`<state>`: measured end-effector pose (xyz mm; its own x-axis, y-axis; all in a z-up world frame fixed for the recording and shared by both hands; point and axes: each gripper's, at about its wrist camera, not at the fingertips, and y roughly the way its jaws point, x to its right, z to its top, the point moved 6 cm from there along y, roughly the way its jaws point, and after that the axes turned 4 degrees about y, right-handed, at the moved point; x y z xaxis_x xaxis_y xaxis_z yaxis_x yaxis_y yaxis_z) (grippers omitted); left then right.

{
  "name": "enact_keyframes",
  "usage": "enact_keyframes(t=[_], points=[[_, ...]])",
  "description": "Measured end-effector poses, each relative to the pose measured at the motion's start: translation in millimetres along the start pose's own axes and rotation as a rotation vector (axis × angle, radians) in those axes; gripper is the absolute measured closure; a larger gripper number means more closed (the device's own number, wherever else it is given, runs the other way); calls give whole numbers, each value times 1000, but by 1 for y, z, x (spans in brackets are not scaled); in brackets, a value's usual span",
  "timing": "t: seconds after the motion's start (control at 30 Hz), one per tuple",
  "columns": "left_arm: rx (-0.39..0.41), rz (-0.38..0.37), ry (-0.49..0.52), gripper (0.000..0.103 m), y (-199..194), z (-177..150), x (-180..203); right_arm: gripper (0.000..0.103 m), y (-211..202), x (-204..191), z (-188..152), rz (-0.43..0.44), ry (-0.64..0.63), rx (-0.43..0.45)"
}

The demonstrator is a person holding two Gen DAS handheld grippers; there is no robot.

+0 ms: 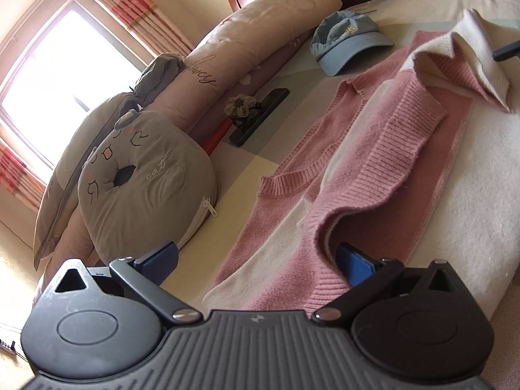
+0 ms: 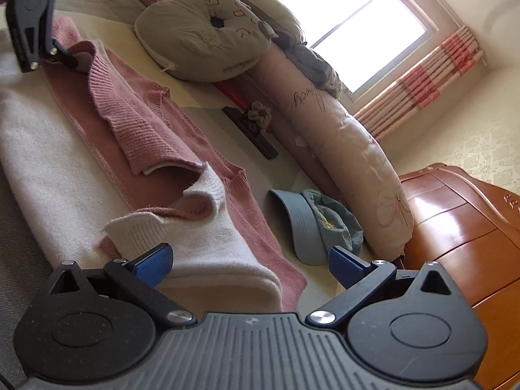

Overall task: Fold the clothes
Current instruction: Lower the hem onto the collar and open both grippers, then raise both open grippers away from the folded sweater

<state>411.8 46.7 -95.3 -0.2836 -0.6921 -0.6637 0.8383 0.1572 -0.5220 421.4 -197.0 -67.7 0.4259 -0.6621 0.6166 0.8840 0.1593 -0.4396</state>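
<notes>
A pink and white knitted sweater (image 1: 373,149) lies lengthwise on the bed, one long edge folded over onto its middle. My left gripper (image 1: 256,250) stands open at one end of it. The sweater's end lies between the wide-spread fingers, and the right blue pad (image 1: 354,263) is tucked under the raised pink fold. My right gripper (image 2: 250,250) is open at the other end, with the white folded part of the sweater (image 2: 208,253) between its fingers. In the right wrist view the left gripper (image 2: 87,22) shows at the top left, open over the pink fold.
A light blue cap (image 1: 347,42) lies on the sheet beside the sweater. A grey cat cushion (image 1: 146,185), a long rolled quilt (image 1: 253,35) and a black object with a fabric flower (image 1: 256,113) line the far side. A wooden headboard (image 2: 461,227) stands at the bed's end.
</notes>
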Motion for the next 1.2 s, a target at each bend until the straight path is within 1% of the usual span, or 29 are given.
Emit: enact_keyframes(t=[0.07, 0.13, 0.2, 0.27, 0.3, 0.4, 0.53, 0.67, 0.77, 0.87, 0.9, 0.97, 1.0, 1.07, 1.13, 1.2], points=[[5, -32, -14, 1, 2, 0, 0, 0, -9, 6, -3, 13, 26, 1], [10, -75, -9, 1, 4, 0, 5, 0, -8, 10, -13, 23, 14, -37], [14, -90, 8, 1, 7, 3, 11, 0, 4, 7, -24, 16, -40, -76], [16, -98, 24, 1, 12, 6, 15, 0, 19, 8, -26, -6, -64, -85], [16, -94, 21, 1, 15, 7, 14, 0, 25, 9, -25, -1, -56, -79], [13, -66, -15, 1, 27, 13, -1, 0, 42, 21, -14, 19, 19, -49], [21, -50, -65, 1, 47, 19, -26, 0, 66, 45, -9, 34, 113, -42], [5, -61, -151, 1, 72, 22, -46, 0, 91, 65, -12, 66, 200, -53], [-13, -76, -234, 1, 90, 21, -57, 0, 108, 77, -20, 135, 301, -81], [-41, -87, -328, 1, 104, 16, -66, 0, 122, 90, -30, 228, 453, -110], [-48, -90, -350, 1, 107, 15, -68, 0, 127, 94, -35, 264, 514, -126], [-41, -112, -398, 1, 105, 13, -71, 0, 131, 101, -43, 306, 612, -143], [-31, -126, -418, 1, 101, 12, -72, 0, 131, 103, -46, 314, 631, -150], [-18, -154, -421, 1, 88, 12, -70, 0, 120, 101, -47, 284, 586, -140], [-17, -191, -396, 1, 71, 12, -65, 0, 107, 99, -44, 259, 512, -114], [-9, -242, -365, 1, 51, 11, -57, 0, 94, 97, -36, 252, 454, -77]])
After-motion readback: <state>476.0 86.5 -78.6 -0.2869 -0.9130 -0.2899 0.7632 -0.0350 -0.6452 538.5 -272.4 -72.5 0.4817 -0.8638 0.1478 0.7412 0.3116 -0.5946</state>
